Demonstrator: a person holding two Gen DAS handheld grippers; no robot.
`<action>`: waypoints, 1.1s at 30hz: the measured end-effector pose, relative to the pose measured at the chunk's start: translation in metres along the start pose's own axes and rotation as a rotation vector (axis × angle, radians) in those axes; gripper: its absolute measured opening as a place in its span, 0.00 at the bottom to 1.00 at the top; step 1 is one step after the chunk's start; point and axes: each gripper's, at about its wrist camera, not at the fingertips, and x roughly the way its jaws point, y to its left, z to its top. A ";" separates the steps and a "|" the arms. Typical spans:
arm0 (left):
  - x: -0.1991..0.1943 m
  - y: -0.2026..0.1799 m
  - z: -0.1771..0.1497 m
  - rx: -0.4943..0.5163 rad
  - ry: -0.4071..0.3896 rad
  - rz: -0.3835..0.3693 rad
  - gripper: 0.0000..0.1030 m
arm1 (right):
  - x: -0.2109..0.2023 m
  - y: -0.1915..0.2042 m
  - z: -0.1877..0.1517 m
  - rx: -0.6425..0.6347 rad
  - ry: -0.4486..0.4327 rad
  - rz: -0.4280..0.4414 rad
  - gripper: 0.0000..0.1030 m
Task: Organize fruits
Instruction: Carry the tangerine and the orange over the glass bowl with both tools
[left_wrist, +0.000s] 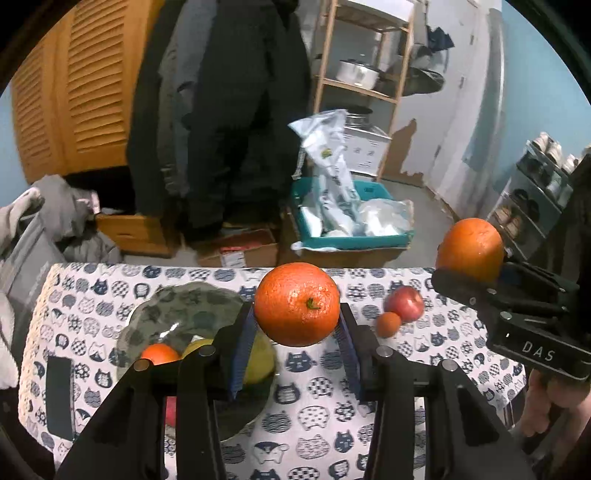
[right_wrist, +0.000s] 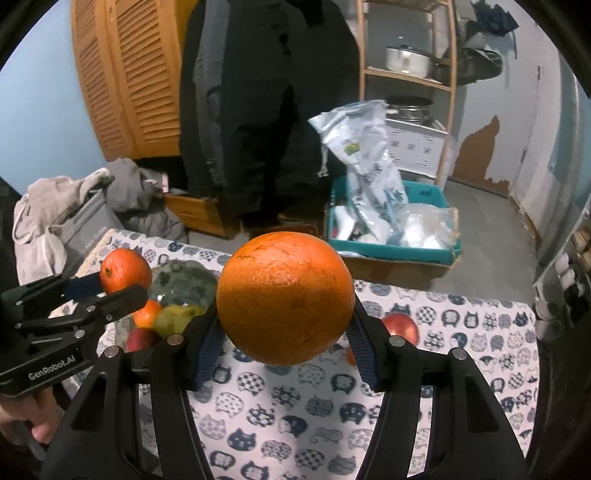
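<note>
My left gripper (left_wrist: 297, 328) is shut on an orange (left_wrist: 297, 303) with a green stem, held above the table just right of a dark glass bowl (left_wrist: 184, 306). The bowl holds a small orange (left_wrist: 159, 353), a yellow-green fruit (left_wrist: 258, 358) and a red fruit (right_wrist: 139, 339). My right gripper (right_wrist: 286, 332) is shut on a larger orange (right_wrist: 285, 317), held above the table; it also shows at the right of the left wrist view (left_wrist: 470, 248). A red apple (left_wrist: 403, 303) and a small tangerine (left_wrist: 388, 324) lie on the cat-print tablecloth (left_wrist: 314, 402).
Beyond the table's far edge stand a teal box (left_wrist: 351, 240) of plastic bags, cardboard boxes, hanging dark coats (left_wrist: 229, 110) and a wooden shelf (left_wrist: 369, 85) with a pot. A pile of grey clothes (left_wrist: 66, 218) lies at far left. A dark patch (left_wrist: 59, 395) lies on the cloth at left.
</note>
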 end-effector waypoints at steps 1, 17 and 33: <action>0.000 0.007 -0.001 -0.009 0.002 0.009 0.43 | 0.003 0.004 0.001 -0.005 0.003 0.006 0.59; 0.013 0.097 -0.003 -0.140 0.039 0.126 0.43 | 0.062 0.069 0.016 -0.066 0.089 0.110 0.59; 0.065 0.152 -0.016 -0.212 0.147 0.203 0.43 | 0.151 0.113 0.022 -0.105 0.252 0.179 0.59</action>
